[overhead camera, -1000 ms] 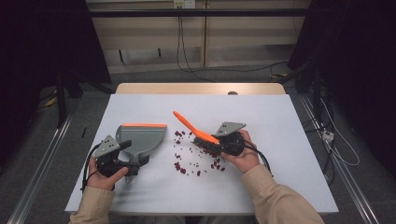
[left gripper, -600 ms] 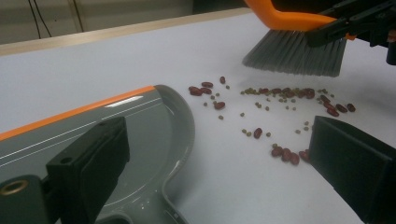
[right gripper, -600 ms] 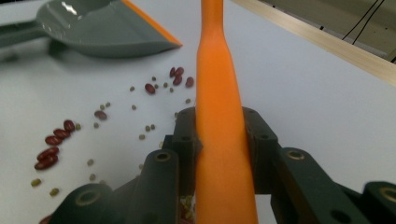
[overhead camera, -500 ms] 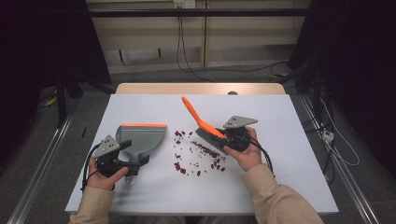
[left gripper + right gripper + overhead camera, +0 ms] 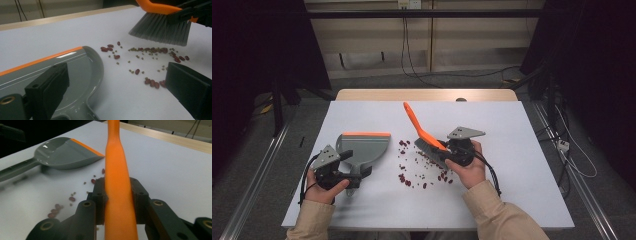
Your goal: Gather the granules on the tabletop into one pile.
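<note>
A brush with an orange handle [image 5: 417,125] and grey bristles [image 5: 160,28] hangs just above the white table, at the right edge of a scatter of red beans and small seeds [image 5: 417,170]. My right gripper [image 5: 438,152] is shut on the orange handle [image 5: 117,182], jaws pressed against both its sides. Left of the beans a grey dustpan with an orange lip [image 5: 362,147] lies flat. My left gripper [image 5: 354,169] sits at its handle with the jaws wide apart [image 5: 117,72]. The pan [image 5: 75,67] lies by the left jaw, and its handle runs between the jaws.
The white sheet [image 5: 512,190] covers a wooden table whose far edge [image 5: 427,95] shows beyond it. Cables trail on the floor to the right [image 5: 562,145]. Metal rails run along both sides of the table.
The right hand has shifted slightly right and swung the brush handle more upright, with the bristles drawn to the right side of the beans. The left hand and dustpan have stayed put.
</note>
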Action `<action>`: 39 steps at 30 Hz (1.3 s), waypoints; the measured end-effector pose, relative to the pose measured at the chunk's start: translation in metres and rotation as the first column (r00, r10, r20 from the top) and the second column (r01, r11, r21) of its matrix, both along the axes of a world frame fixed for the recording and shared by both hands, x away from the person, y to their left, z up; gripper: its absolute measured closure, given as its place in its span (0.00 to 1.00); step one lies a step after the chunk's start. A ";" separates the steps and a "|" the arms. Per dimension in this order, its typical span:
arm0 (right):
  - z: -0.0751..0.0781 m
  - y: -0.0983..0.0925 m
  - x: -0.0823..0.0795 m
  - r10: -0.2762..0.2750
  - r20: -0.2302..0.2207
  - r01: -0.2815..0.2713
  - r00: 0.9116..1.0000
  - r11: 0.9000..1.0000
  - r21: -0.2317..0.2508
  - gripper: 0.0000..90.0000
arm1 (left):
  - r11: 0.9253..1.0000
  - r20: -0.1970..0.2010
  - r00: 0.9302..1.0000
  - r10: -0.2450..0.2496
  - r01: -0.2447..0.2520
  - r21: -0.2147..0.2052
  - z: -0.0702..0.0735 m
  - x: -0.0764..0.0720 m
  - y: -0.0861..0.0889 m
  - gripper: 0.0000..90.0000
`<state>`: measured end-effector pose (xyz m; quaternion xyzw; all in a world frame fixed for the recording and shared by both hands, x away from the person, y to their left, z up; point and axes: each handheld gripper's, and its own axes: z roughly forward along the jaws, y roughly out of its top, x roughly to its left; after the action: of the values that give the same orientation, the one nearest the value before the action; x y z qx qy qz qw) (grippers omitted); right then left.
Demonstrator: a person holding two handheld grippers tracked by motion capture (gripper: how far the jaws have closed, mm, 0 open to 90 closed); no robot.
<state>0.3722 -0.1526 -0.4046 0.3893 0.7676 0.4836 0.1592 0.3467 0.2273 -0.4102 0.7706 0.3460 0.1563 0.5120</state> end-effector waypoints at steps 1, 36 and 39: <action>-0.001 0.002 -0.001 -0.001 -0.001 0.001 1.000 1.000 0.008 0.79 | 1.000 -0.001 1.000 0.000 0.000 0.001 0.000 0.000 0.000 0.06; -0.011 0.061 -0.027 0.056 -0.048 -0.051 0.997 0.994 0.101 0.79 | 1.000 0.003 1.000 -0.010 0.010 0.008 -0.001 -0.001 -0.001 0.06; -0.014 0.070 -0.033 0.077 -0.057 -0.071 0.995 0.992 0.107 0.79 | 1.000 0.004 1.000 -0.009 0.009 0.008 0.000 -0.002 -0.001 0.06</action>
<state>0.3388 -0.0829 -0.4185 0.3831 0.7596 0.5166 0.0969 0.3450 0.2267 -0.4105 0.7738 0.3410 0.1569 0.5103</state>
